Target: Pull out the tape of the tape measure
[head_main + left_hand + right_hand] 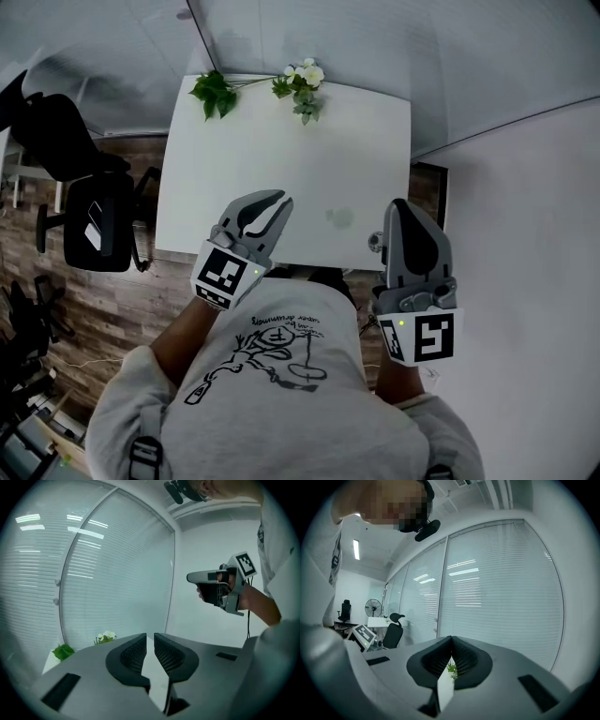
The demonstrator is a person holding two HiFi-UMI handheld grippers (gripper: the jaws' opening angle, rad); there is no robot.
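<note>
A white table (281,150) lies in front of me in the head view. On it, toward the front right, is a faint pale grey patch (339,218); I cannot tell if it is the tape measure. A small grey round thing (375,242) sits at the table's front edge beside my right gripper. My left gripper (281,199) hovers over the front edge, its jaws a narrow slit apart with nothing between them (150,635). My right gripper (399,202) is held over the front right corner, its tips touching and empty (451,638).
Green leaves (214,92) and a sprig with white flowers (302,80) lie along the table's far edge. A black office chair (89,206) stands on the wood floor to the left. Glass walls with blinds rise behind the table, a white wall to the right.
</note>
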